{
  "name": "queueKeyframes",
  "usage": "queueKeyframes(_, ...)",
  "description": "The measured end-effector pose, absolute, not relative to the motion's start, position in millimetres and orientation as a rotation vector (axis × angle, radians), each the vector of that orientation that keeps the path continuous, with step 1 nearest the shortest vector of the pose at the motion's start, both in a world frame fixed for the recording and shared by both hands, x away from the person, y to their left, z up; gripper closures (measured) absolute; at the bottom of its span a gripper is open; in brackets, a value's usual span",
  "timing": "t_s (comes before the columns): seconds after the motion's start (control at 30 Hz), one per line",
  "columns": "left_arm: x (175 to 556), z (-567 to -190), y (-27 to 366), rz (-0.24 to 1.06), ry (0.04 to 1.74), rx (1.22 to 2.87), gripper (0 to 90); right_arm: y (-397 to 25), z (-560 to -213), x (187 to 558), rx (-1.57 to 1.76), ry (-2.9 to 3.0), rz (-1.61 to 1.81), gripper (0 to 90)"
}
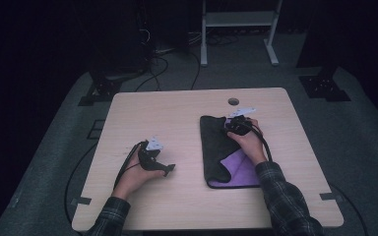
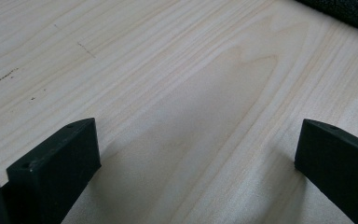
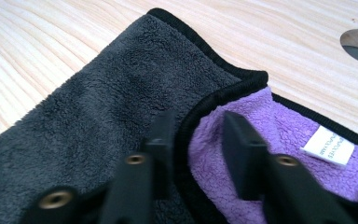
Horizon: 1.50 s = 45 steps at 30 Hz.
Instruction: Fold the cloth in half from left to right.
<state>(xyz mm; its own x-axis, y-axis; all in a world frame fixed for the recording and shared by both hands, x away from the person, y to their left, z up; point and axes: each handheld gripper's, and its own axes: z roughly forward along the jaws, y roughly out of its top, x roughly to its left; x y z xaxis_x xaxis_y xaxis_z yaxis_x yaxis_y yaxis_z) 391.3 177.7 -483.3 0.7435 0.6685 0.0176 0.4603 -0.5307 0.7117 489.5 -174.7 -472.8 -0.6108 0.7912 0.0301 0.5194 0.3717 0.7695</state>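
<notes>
toward the right edge of the table (image 1: 177, 105), a folded cloth (image 1: 215, 147), dark grey outside and purple inside, is seen lying flat, its purple lining exposed at the near end. the right gripper (image 1: 237, 124) is held at the cloth's far end, its jaws narrowed around the black hem (image 3: 200, 105), one jaw on the grey face and one on the purple beside a white label (image 3: 328, 145). near the table's left front, the left gripper (image 2: 196, 158) is rested low over bare wood, its jaws spread wide and holding nothing.
</notes>
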Motion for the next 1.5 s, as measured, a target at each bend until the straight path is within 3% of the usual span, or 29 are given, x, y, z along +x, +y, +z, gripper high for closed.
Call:
queueKeyframes(0.07,391.3,-483.3,177.7,0.376,0.844,2.227,0.0,-176.9,-471.5,489.3,1.162,2.297,1.106,80.8)
queueKeyframes(0.17,391.3,-483.3,177.7,0.376,0.844,2.227,0.0,-179.5,-469.8,489.2,1.170,2.296,1.110,83.3)
queueKeyframes(0.63,391.3,-483.5,177.6,0.378,0.844,2.224,0.0,-215.1,-439.8,496.8,1.216,2.186,1.108,83.8)
queueKeyframes(1.07,391.3,-483.6,177.6,0.378,0.844,2.224,0.0,-239.5,-448.4,519.8,1.315,2.106,0.983,83.6)
queueKeyframes(1.23,391.3,-483.6,177.6,0.378,0.844,2.224,0.0,-242.7,-453.2,529.9,1.342,2.125,0.891,82.3)
queueKeyframes(1.4,391.2,-483.6,177.6,0.378,0.844,2.224,0.0,-247.8,-466.4,536.0,1.399,2.123,0.833,68.8)
queueKeyframes(1.5,391.3,-483.6,177.6,0.378,0.844,2.224,0.0,-251.2,-465.1,535.5,1.412,2.100,0.847,67.7)
